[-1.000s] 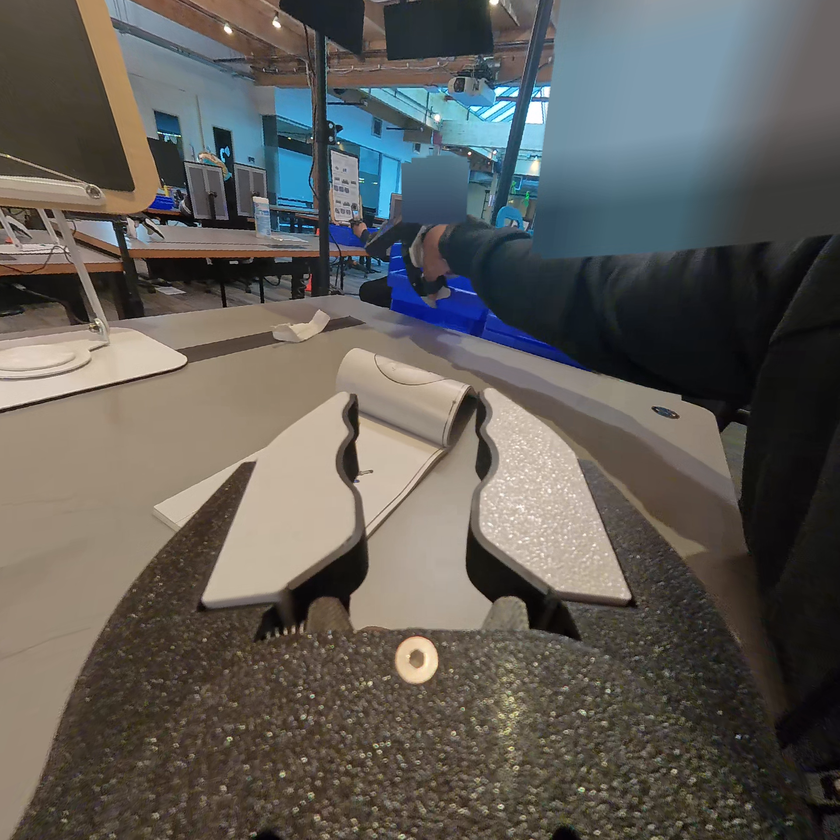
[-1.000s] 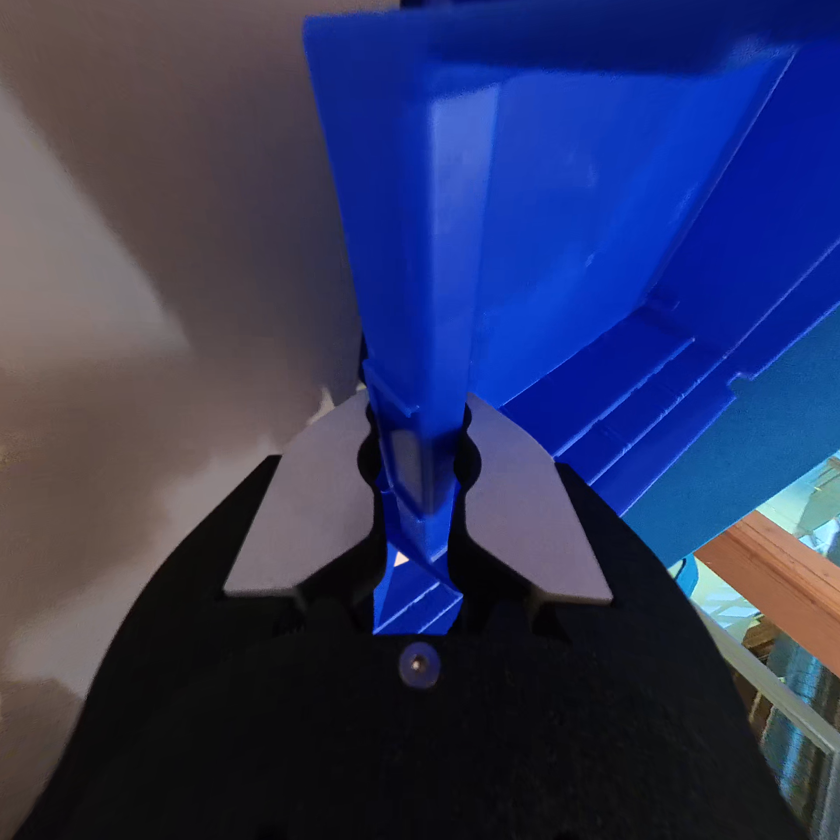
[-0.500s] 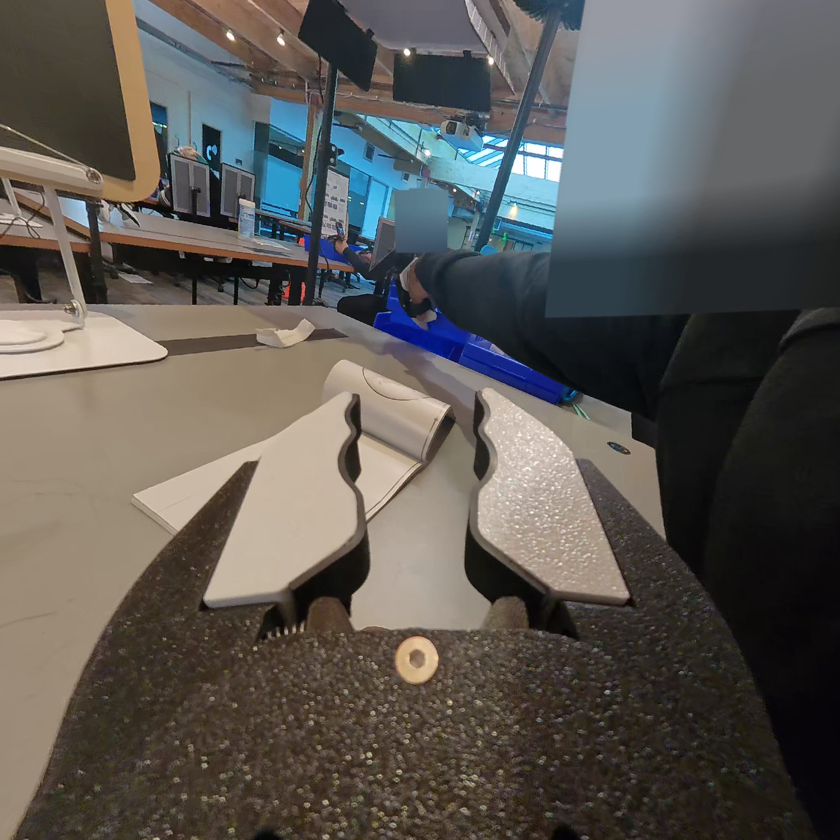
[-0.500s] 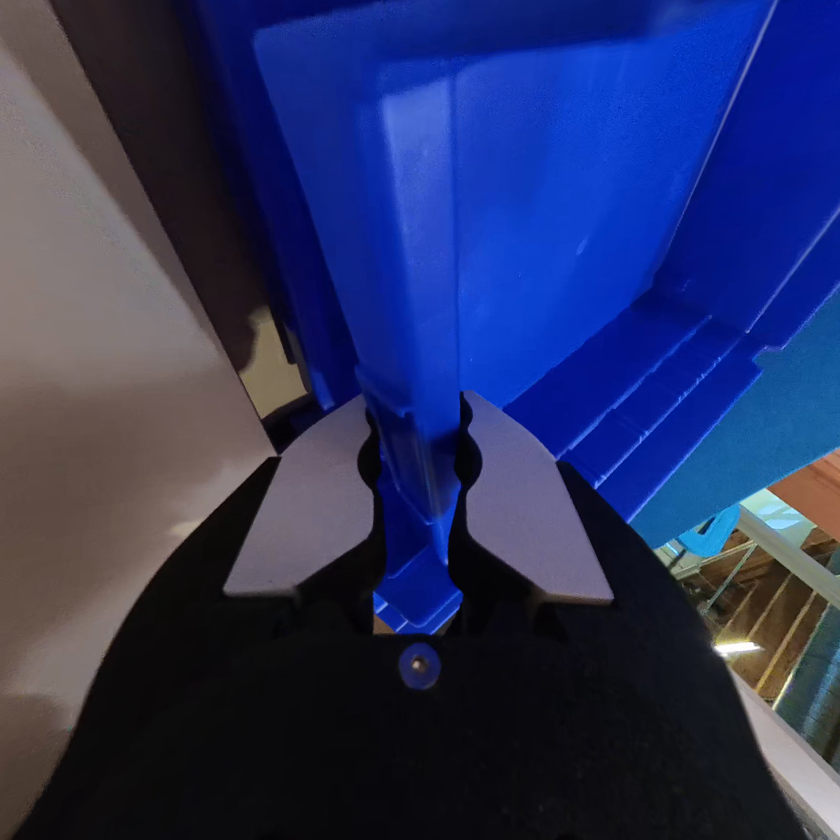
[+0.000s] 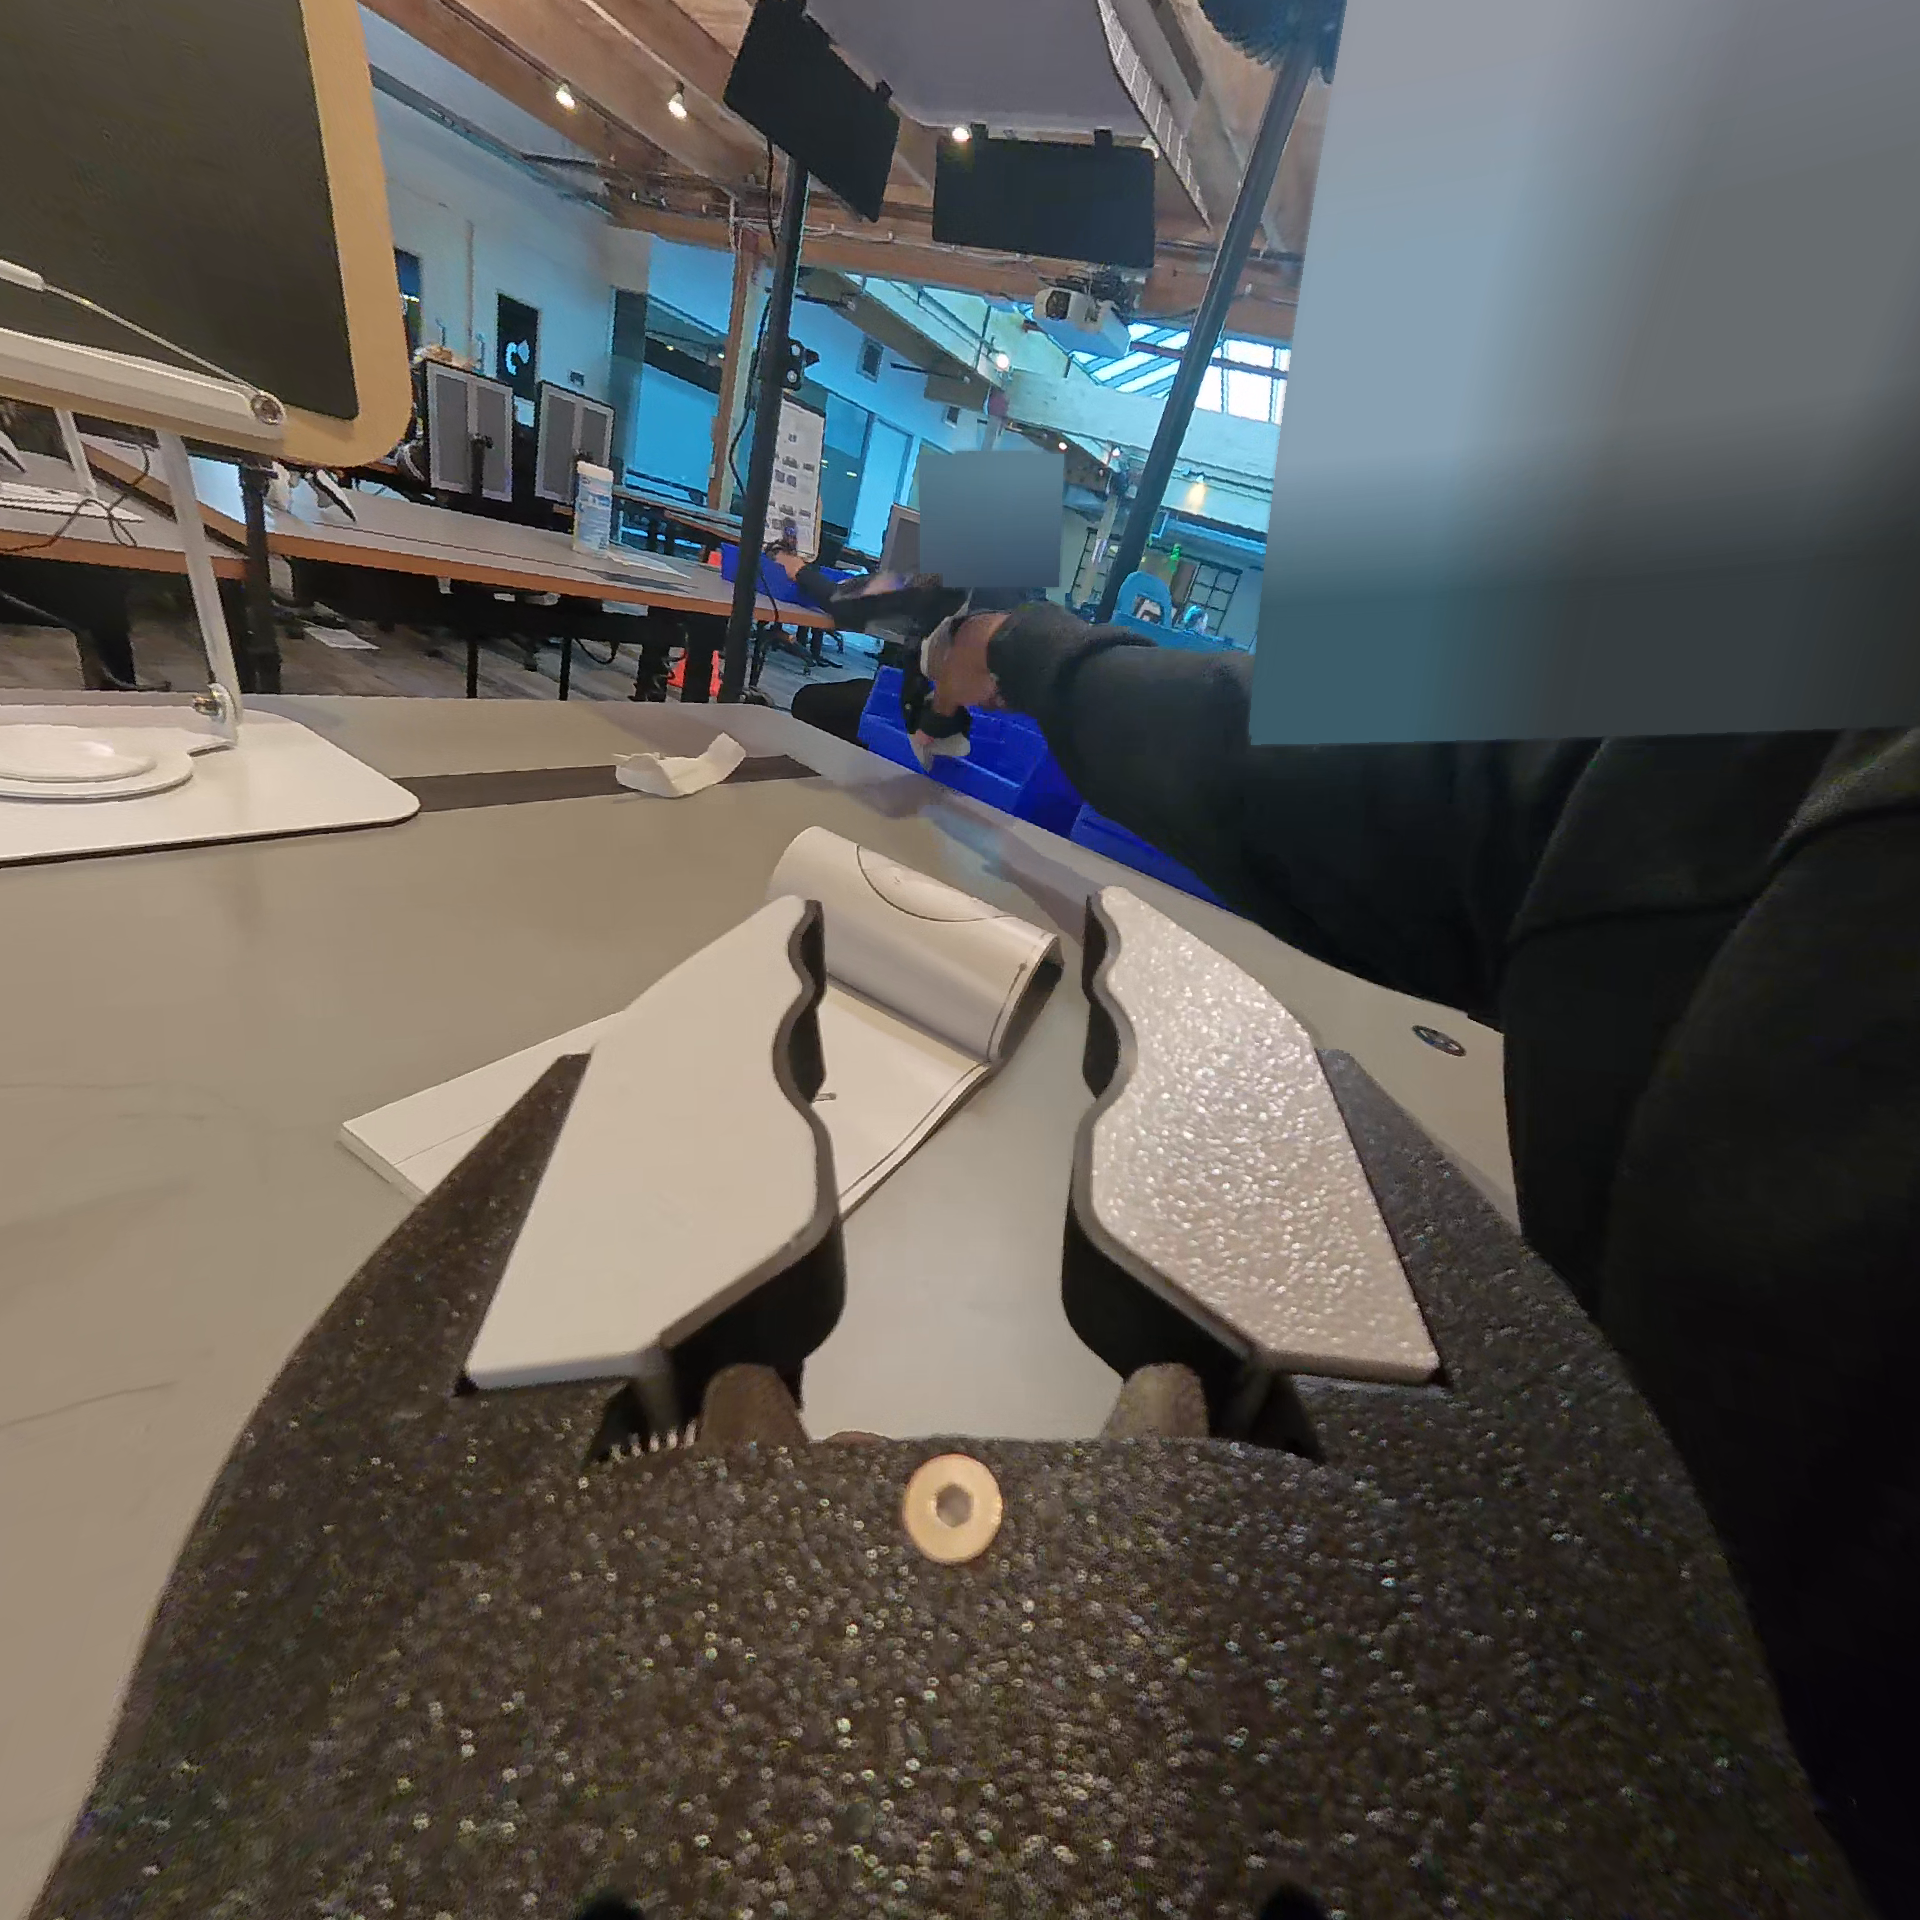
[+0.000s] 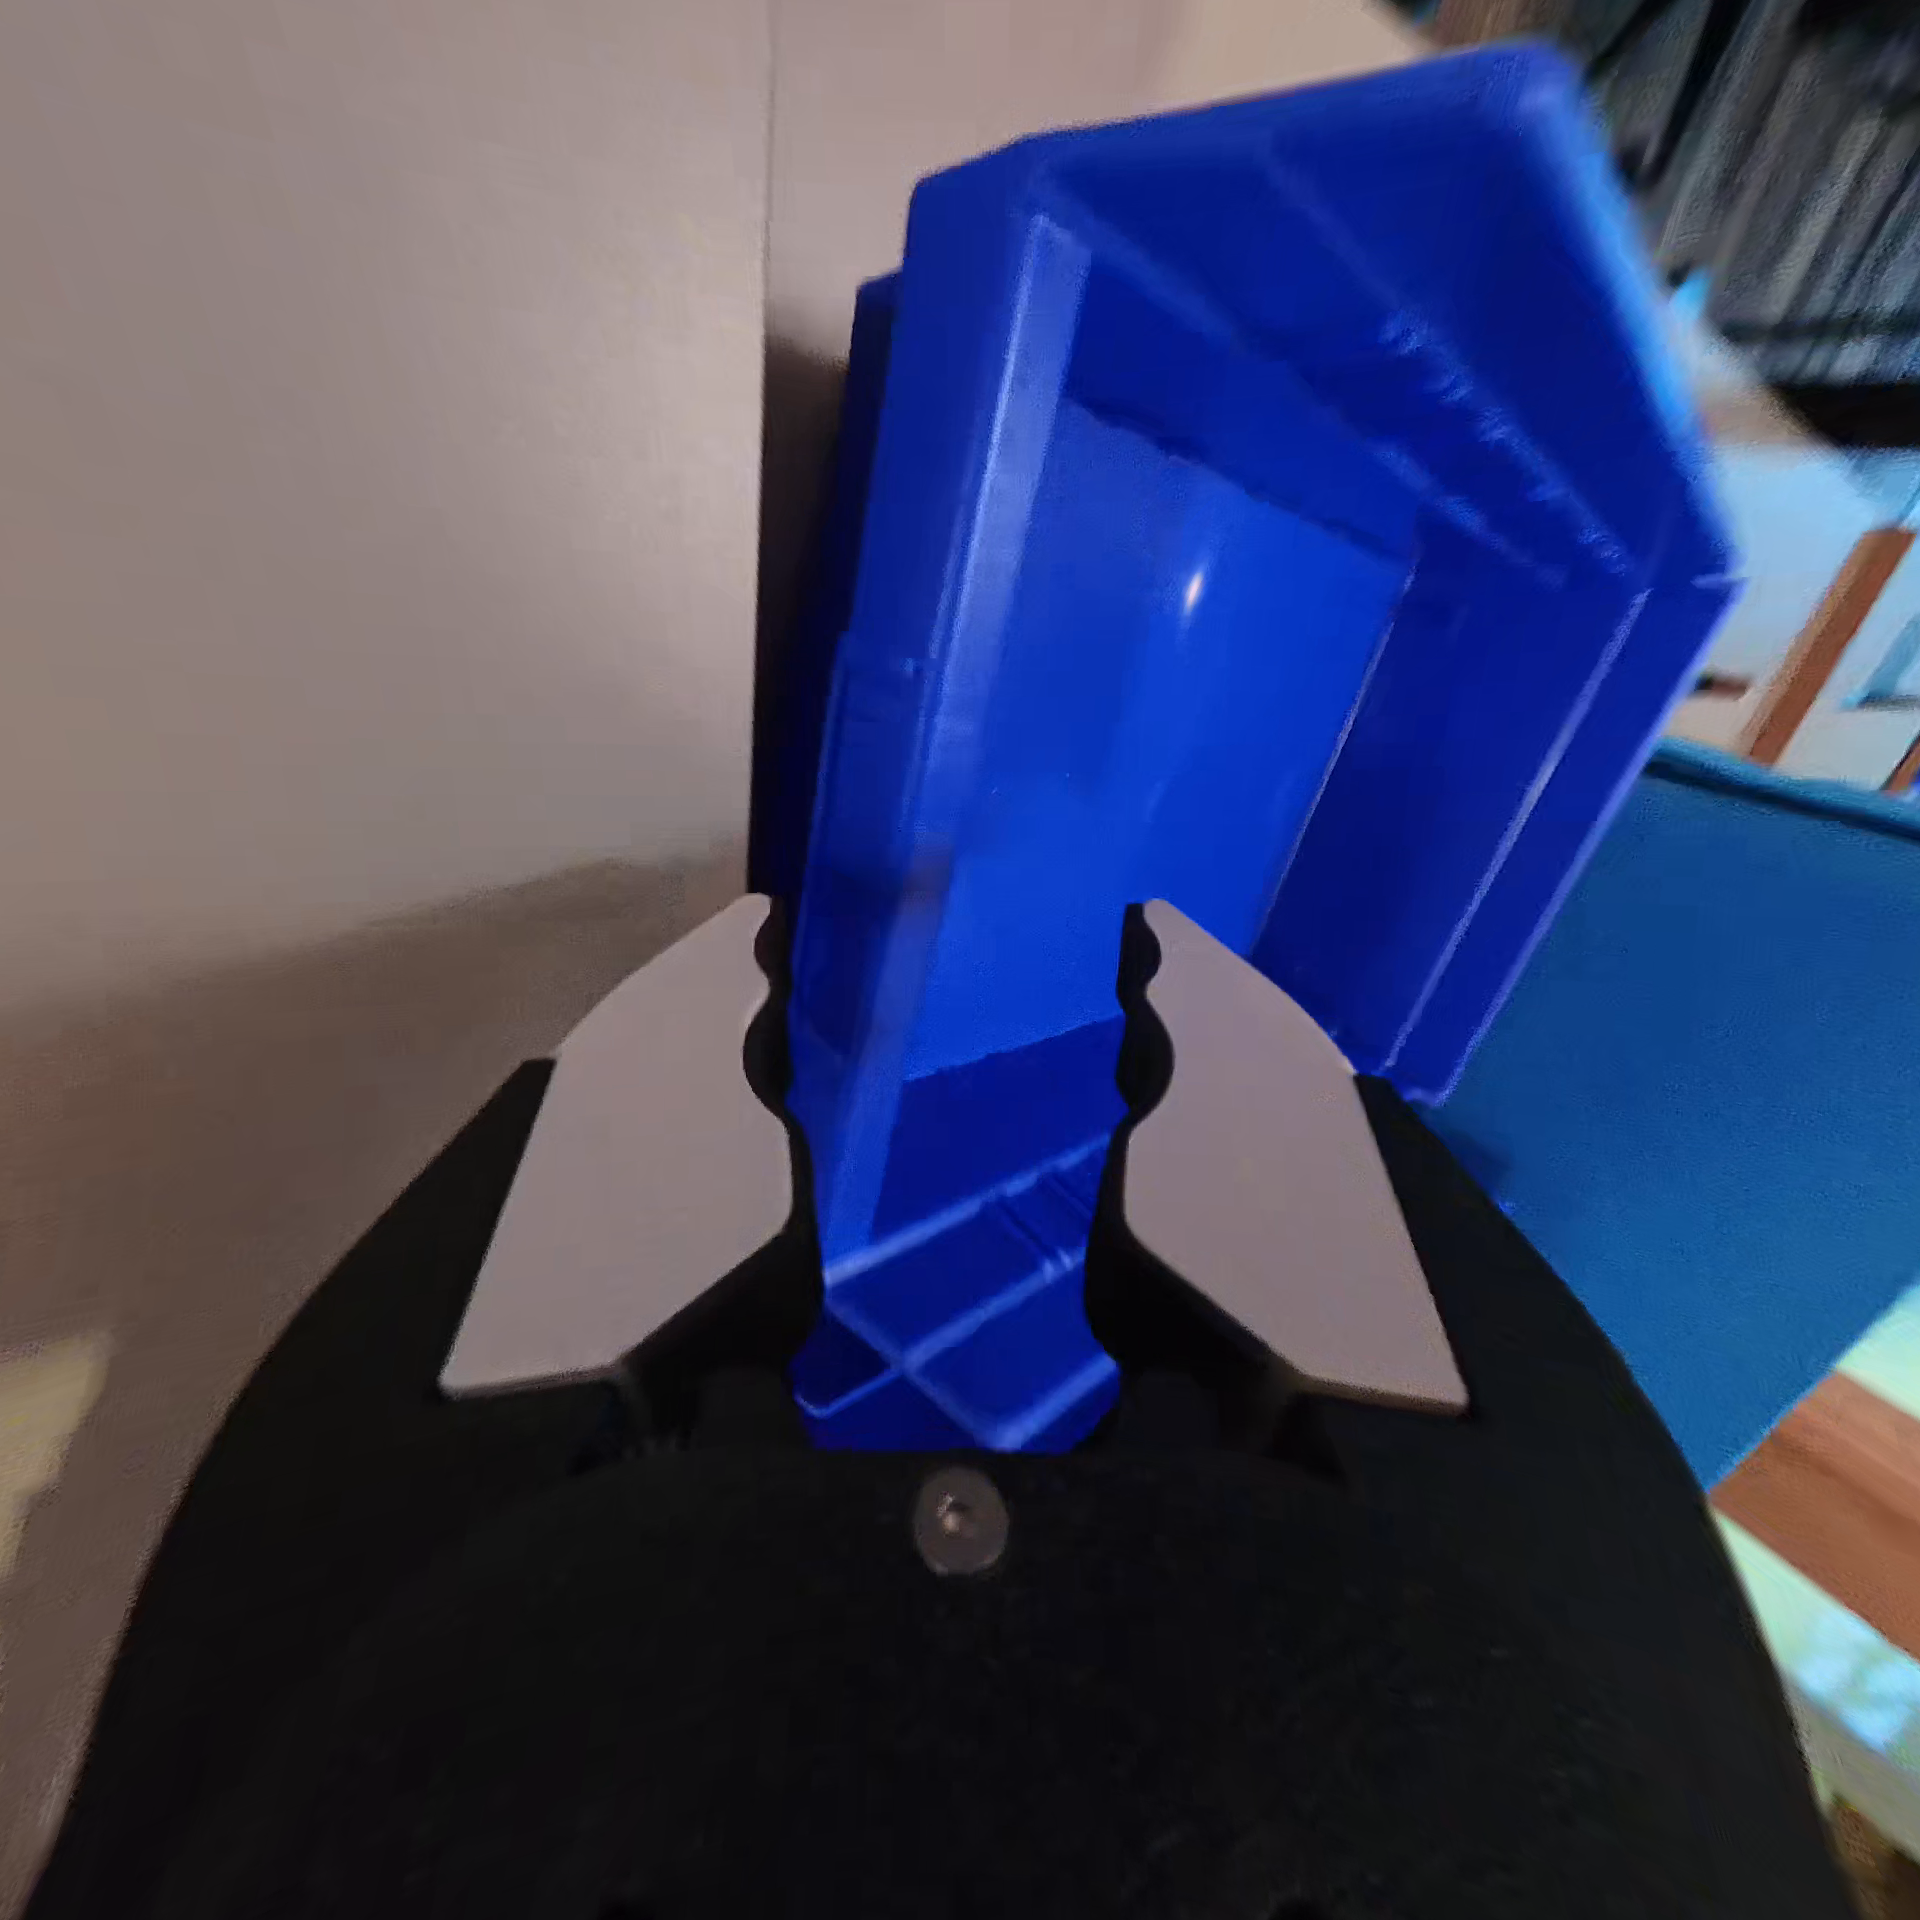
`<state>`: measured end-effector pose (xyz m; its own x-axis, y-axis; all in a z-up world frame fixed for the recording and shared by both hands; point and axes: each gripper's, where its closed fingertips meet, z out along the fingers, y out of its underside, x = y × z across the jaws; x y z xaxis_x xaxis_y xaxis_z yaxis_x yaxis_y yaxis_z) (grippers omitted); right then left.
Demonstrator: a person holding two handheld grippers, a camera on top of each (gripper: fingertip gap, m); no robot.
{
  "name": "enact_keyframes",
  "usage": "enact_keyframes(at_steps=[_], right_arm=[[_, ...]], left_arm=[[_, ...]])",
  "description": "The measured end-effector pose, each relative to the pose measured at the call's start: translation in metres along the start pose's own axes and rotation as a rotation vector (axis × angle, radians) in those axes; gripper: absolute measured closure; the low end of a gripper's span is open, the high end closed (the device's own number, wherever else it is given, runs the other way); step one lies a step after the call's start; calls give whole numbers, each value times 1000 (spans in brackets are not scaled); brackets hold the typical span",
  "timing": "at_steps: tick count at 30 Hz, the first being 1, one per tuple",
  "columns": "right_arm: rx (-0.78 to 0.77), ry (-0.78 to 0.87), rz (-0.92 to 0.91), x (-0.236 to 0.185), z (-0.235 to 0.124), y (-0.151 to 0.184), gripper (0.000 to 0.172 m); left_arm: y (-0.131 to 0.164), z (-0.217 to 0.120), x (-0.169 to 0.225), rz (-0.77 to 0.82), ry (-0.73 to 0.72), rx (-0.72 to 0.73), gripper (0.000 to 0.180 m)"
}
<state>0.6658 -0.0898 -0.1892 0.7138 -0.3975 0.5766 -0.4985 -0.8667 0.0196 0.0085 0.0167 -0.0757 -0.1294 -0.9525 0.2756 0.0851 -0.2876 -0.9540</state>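
My left gripper [image 5: 951, 914] is open and empty, low over the grey table [image 5: 260, 1039]. A white notepad [image 5: 904, 1091] lies under its fingertips, with its top page [image 5: 914, 956] curled back into a roll. My right gripper [image 6: 954, 914] is open. The side wall [image 6: 883, 1039] of a blue plastic bin [image 6: 1247, 623] stands between its fingers, and the right finger [image 6: 1247, 1143] is clear of it. In the left wrist view the right gripper [image 5: 940, 727] shows far off, held by a hand over blue bins [image 5: 997, 758] beyond the table's edge.
A white monitor stand [image 5: 208, 790] stands at the back left of the table. A crumpled white paper [image 5: 675, 769] lies on a dark strip. A person's dark sleeve [image 5: 1351, 810] fills the right side. A beige panel [image 6: 364, 520] is left of the bin. Left tips to right tips: about 65 centimeters.
My right gripper's fingers have spread apart and let go of the blue bin's wall, which they gripped in both earlier frames. The bin now shows farther off. My left gripper has hardly moved.
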Motion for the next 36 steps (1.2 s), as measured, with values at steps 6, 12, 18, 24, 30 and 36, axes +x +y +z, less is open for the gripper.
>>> enact_keyframes(at_steps=[6,12,18,24,30,36], right_arm=[[319,-76,-130,1,-92,81,109],[260,-166,35,45,-86,273,108],[386,-404,440,47,-60,370,112],[544,-547,614,49,-47,376,108],[639,-412,373,56,-43,370,103],[616,42,-219,91,-50,392,103]], left_arm=[[0,2,17,14,57,-6,131],[-2,4,31,13,120,-16,131],[-17,44,44,134,193,-180,130],[-26,157,86,221,378,-463,127],[29,323,120,271,496,-669,126],[106,458,123,387,474,-868,121]])
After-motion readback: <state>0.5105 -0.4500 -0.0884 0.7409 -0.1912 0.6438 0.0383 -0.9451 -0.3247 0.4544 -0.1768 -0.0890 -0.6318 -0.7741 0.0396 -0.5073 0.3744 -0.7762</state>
